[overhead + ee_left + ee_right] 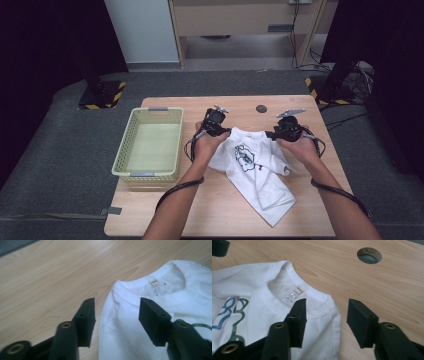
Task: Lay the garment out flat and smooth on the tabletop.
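Left gripper (117,307), jaws spread, straddles one shoulder edge of the crumpled white cotton T-shirt (252,167) with a blue-green print. Right gripper (325,311), jaws likewise spread, straddles the opposite shoulder beside the collar; neither pinches cloth. The shirt lies mid-right on the light wooden table (200,210); a pale yellow plastic basket (148,145) stands left.

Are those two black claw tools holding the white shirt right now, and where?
Nothing is held. Both the left gripper and right gripper have open jaws, one at each shoulder of the white T-shirt, beside its collar.
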The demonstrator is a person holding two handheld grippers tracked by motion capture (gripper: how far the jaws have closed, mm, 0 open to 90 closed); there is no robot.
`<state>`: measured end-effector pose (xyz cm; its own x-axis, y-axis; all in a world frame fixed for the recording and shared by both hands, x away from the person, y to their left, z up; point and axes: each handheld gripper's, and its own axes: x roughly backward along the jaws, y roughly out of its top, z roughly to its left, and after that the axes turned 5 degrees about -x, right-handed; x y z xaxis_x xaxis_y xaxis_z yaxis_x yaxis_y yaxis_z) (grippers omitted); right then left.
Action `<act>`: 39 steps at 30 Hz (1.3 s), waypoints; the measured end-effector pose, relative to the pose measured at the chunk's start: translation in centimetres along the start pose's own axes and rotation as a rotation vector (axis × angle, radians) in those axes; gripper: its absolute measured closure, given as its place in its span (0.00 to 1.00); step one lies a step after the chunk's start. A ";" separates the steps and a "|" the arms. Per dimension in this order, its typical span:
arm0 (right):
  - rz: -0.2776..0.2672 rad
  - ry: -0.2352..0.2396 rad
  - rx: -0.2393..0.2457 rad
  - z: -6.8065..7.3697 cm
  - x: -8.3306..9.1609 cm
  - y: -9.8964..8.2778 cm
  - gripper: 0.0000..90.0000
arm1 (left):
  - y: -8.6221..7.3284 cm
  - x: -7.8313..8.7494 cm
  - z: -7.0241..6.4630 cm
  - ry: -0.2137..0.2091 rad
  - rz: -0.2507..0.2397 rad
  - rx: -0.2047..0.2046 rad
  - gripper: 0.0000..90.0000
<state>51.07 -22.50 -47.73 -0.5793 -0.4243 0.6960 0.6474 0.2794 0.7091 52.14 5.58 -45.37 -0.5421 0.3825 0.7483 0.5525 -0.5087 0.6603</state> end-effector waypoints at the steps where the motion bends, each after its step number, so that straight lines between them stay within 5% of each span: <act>1: 0.002 -0.005 0.000 0.2 0.3 -0.2 0.48 | 0.0 0.4 -0.2 -0.012 -0.006 0.011 0.46; 9: 0.001 0.018 0.006 2.0 4.0 -2.6 0.35 | -1.6 3.7 -3.1 -0.009 -0.022 -0.010 0.40; 13: 0.002 0.024 0.027 2.8 5.7 -3.9 0.43 | -3.8 4.3 -4.8 -0.021 -0.030 0.008 0.38; 21: 0.023 -0.009 0.116 5.3 8.0 -7.2 0.52 | -8.4 4.2 -8.5 -0.040 -0.023 -0.028 0.40; 29: 0.054 -0.034 0.112 5.3 8.0 -9.3 0.42 | -9.4 3.2 -9.9 -0.035 -0.010 -0.074 0.41; 34: 0.085 -0.081 0.115 4.5 7.1 -10.3 0.63 | -9.9 2.1 -10.4 -0.011 -0.002 -0.101 0.54; 39: 0.078 -0.063 0.101 3.6 6.9 -10.3 0.87 | -10.0 1.4 -10.1 -0.002 0.004 -0.113 0.73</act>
<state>38.64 -25.19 -49.83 -0.5615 -0.3436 0.7528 0.6400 0.3963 0.6582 39.39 3.41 -51.58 -0.5387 0.3815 0.7512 0.4796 -0.5941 0.6457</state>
